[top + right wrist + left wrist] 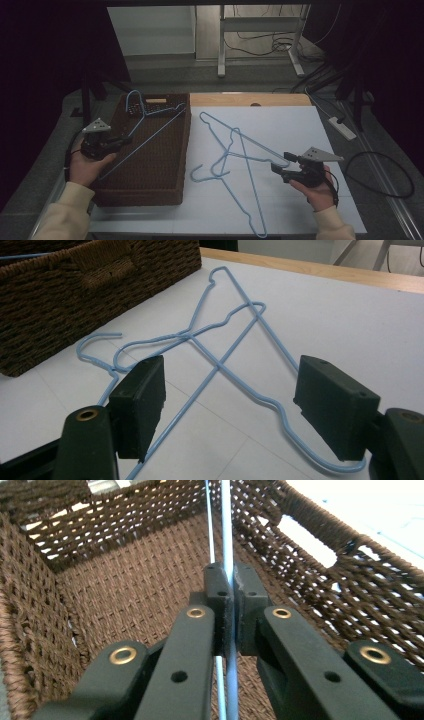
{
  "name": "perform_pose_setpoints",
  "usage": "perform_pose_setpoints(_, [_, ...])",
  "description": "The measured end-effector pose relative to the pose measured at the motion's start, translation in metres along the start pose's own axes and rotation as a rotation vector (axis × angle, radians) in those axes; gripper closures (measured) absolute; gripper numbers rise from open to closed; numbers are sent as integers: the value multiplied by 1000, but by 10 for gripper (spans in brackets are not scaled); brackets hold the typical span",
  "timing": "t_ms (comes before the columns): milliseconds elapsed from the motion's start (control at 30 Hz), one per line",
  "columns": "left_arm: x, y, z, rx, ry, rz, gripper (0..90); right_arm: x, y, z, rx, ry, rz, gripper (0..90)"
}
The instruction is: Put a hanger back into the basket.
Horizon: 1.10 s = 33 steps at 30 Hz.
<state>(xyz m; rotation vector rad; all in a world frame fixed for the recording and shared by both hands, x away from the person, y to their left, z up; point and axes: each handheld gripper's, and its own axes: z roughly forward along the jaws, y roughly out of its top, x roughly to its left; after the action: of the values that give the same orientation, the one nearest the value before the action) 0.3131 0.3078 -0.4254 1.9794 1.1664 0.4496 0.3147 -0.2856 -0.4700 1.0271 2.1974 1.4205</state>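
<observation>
A white sheet covers the table [300, 130], with dim floor, cables and a metal frame beyond its far edge. Taking the dark brown woven wicker basket [170, 150] as the landmark, everything sorts to one side of it or inside it. Nearest, to the right of the basket, the right gripper [286, 162] is held low over the sheet, its jaws spread wide and empty; in the right gripper view they frame a bend of wire, which suggests it is lined up for the next pick. Just beyond it, still right of the basket, two pale blue wire coat hangers [235, 160] lie crossed flat on the sheet, one hook [196, 173] curling close to the basket's near right corner. At the basket's left rim the left gripper [124, 141] has its jaws clenched on a third pale blue wire hanger [145, 135]; the left gripper view shows the thin wire [226, 540] pinched between the pads. This hanger slants over the basket's interior, its hook [134, 97] towards the far wall, probably so it can be lowered inside.
</observation>
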Motion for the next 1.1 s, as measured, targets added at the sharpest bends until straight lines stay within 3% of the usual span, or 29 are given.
perform_pose_setpoints(467, [9, -2, 23, 129, 61, 29, 867, 0, -1, 2, 14, 6, -4, 286])
perform_pose_setpoints(700, [14, -5, 35, 239, 157, -16, 867, 2, -2, 5, 31, 1, -14, 286])
perform_pose_setpoints(833, [15, -5, 39, 279, 191, -45, 863, 3, -2, 6, 36, 4, -18, 285])
perform_pose_setpoints(867, [16, -6, 43, 317, 211, -55, 861, 3, -2, 7, 40, 4, -22, 285])
perform_pose_setpoints(1100, [17, -6, 54, 410, 267, -55, 853, 3, -3, 8, 45, 8, -21, 284])
